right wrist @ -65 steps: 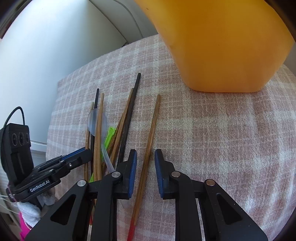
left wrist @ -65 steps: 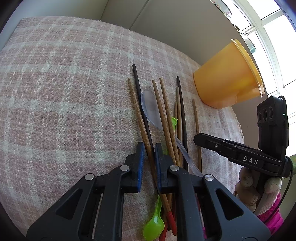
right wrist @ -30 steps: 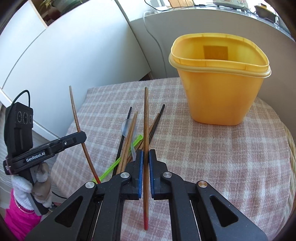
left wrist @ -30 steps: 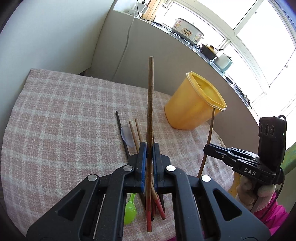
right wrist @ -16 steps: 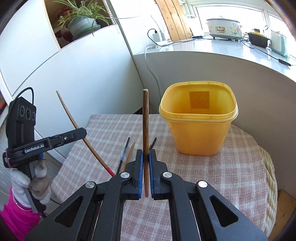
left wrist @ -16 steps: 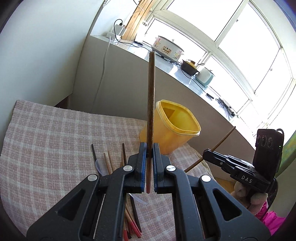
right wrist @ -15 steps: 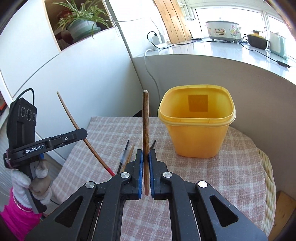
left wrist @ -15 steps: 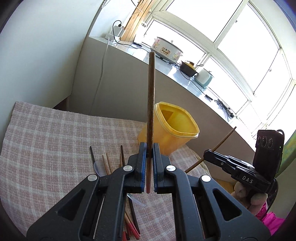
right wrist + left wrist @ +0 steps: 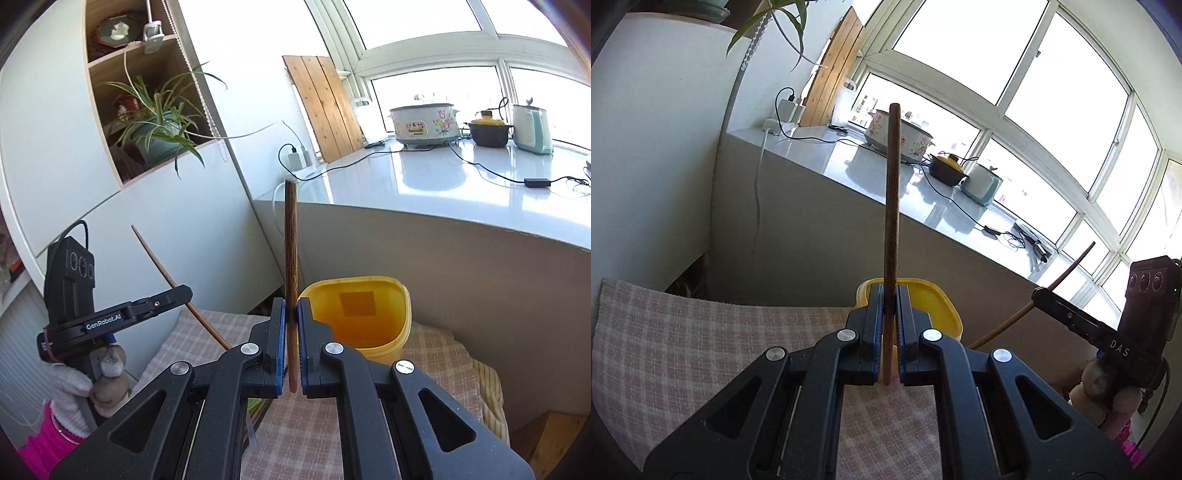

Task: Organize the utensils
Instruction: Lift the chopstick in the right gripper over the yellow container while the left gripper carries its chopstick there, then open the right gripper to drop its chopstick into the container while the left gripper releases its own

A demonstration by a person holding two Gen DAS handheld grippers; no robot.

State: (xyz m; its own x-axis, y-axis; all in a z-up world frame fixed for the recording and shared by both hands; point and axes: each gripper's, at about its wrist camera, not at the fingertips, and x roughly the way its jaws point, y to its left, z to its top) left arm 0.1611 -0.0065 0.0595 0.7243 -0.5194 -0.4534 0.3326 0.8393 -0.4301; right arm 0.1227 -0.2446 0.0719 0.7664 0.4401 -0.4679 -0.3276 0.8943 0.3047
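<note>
1. The left tongs (image 9: pixel 890 314) are closed on a wooden chopstick (image 9: pixel 892 221), which is held upright between the blue pads, its red lower end showing just below them.
2. The right tongs (image 9: pixel 291 325) are likewise clamped on a second chopstick (image 9: pixel 290 258), also held upright, with its red tip hanging just under the pads.
3. The yellow tub (image 9: pixel 369 314) is taken as the landmark: it stands open and upright on the checked cloth (image 9: pixel 432 354), and no utensil is seen inside it as far as the right view shows.
4. Both chopsticks are held above the cloth on the near side of the tub, not yet over its mouth; in the left view the tub (image 9: pixel 938 302) is largely hidden behind the tongs.
5. The task is judged to be at an early stage: two chopsticks are lifted but not deposited.
6. A few utensils are glimpsed on the cloth well short of the tub, below the right tongs (image 9: pixel 255 421); they are mostly hidden, so their number cannot be told.
7. What is left, by this reading: both held chopsticks are to be dropped into the tub, and the rest gathered.
</note>
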